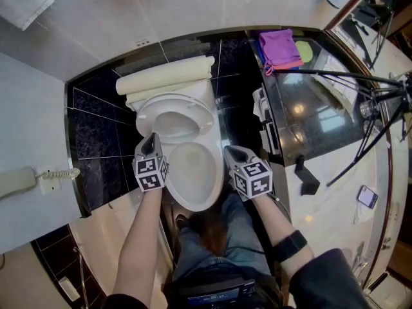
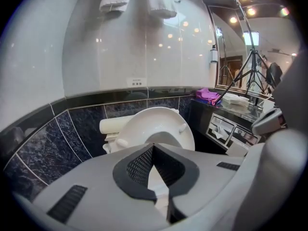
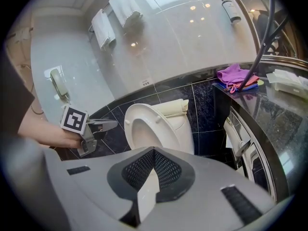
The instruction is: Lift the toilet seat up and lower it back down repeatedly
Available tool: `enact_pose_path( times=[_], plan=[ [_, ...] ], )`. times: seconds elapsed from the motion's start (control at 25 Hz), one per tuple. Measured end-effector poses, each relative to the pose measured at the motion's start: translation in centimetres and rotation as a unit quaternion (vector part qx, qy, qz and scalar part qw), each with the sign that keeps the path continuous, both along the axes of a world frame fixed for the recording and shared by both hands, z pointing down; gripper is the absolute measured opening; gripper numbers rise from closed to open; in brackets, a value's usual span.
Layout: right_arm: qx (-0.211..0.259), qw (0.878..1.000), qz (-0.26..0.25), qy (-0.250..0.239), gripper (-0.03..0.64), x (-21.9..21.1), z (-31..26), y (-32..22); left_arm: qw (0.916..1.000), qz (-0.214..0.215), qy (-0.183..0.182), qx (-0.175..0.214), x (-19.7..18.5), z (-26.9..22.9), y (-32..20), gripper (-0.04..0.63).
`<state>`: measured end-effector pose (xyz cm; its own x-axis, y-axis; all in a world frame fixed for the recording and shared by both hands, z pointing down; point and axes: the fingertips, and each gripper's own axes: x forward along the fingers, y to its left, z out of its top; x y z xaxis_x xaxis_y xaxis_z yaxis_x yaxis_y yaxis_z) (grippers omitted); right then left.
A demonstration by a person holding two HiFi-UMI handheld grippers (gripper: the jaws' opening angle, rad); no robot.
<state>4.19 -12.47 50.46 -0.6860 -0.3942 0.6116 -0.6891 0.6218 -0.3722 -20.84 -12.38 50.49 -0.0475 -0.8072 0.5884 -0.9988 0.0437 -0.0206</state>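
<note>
The white toilet seat [image 1: 145, 113] stands raised and leans back toward the cream tank [image 1: 164, 77], leaving the bowl [image 1: 196, 172] uncovered. My left gripper [image 1: 151, 138] is at the bowl's left side, just in front of the raised seat. Its jaws are shut with nothing held, and I cannot tell whether it touches the seat. My right gripper [image 1: 233, 150] hovers at the bowl's right rim, shut and empty. The left gripper view has the upright seat [image 2: 139, 126] just beyond the closed tips [image 2: 153, 147]. From the right gripper [image 3: 154, 149] I see the seat [image 3: 166, 126] and the left gripper [image 3: 91, 129].
A black counter [image 1: 322, 121] stands at the right with a purple cloth [image 1: 280, 47] on it, and a tripod [image 1: 360, 82] leans over it. A wall phone [image 1: 19, 182] hangs at the left. Towels [image 3: 122, 6] hang on the wall. The person's knees are just below the bowl.
</note>
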Motion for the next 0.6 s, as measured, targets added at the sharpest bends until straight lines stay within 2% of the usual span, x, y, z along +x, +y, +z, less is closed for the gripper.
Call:
enact_pose_path(
  times=[0.32, 0.6],
  plan=[
    [0.048, 0.998, -0.015, 0.023, 0.015, -0.8, -4.0, 3.2, 0.9995, 0.028, 0.001, 0.016, 1.6, -6.2, 7.2, 0.0],
    [0.085, 0.996, -0.004, 0.033, 0.017, 1.0, -8.4, 6.4, 0.998, 0.04, 0.009, 0.048, 2.4, -12.5, 13.5, 0.0]
  ],
)
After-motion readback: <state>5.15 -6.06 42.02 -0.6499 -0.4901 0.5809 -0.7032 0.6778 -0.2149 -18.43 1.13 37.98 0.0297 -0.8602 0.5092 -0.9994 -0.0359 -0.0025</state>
